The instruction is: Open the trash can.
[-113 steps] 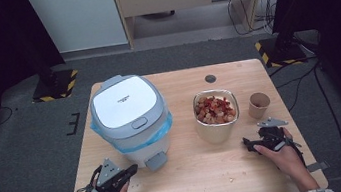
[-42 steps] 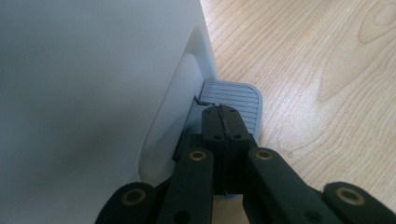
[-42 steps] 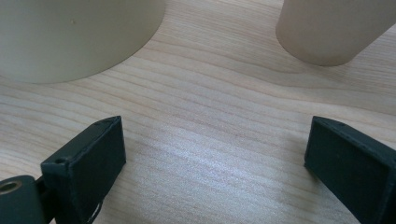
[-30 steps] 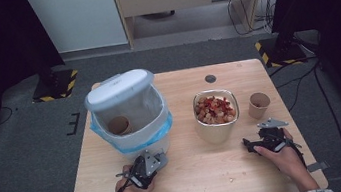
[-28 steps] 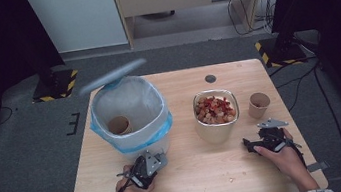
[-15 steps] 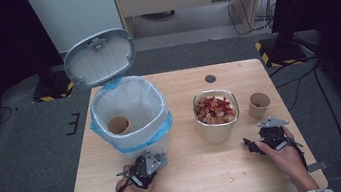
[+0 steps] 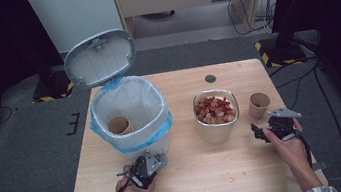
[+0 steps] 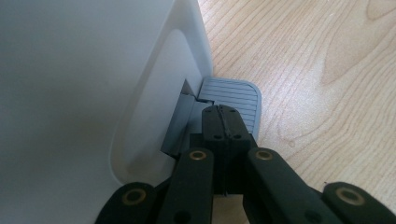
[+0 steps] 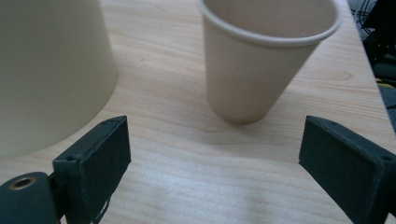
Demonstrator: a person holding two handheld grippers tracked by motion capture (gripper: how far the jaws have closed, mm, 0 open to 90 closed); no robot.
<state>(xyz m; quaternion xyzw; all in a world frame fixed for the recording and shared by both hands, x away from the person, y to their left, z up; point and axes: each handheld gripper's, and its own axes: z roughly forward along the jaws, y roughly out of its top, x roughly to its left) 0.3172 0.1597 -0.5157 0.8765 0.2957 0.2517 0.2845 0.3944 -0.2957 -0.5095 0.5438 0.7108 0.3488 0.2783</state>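
Observation:
A white pedal bin (image 7: 130,111) with a blue liner stands at the table's left, its lid (image 7: 100,58) swung up and back. Inside it lies a paper cup (image 7: 118,125). My left gripper (image 7: 153,158) is shut, and its closed tips (image 8: 223,116) press down on the bin's grey pedal (image 8: 233,95). At the right, my right gripper (image 7: 258,133) is open; its jaws have just been closing a little, with nothing between them (image 9: 215,158). A second paper cup (image 7: 259,104) stands upright just ahead of those jaws (image 9: 261,60).
A metal bowl (image 7: 217,127) of red and tan food pieces sits mid-table, left of the standing cup; its side shows in the right gripper view (image 9: 46,70). A small dark round spot (image 7: 210,78) marks the far tabletop. The table edge is close on the right.
The bin lid went from shut to fully open. The left gripper moved from the table's left corner to the bin's foot and stayed there. The right gripper rose slightly.

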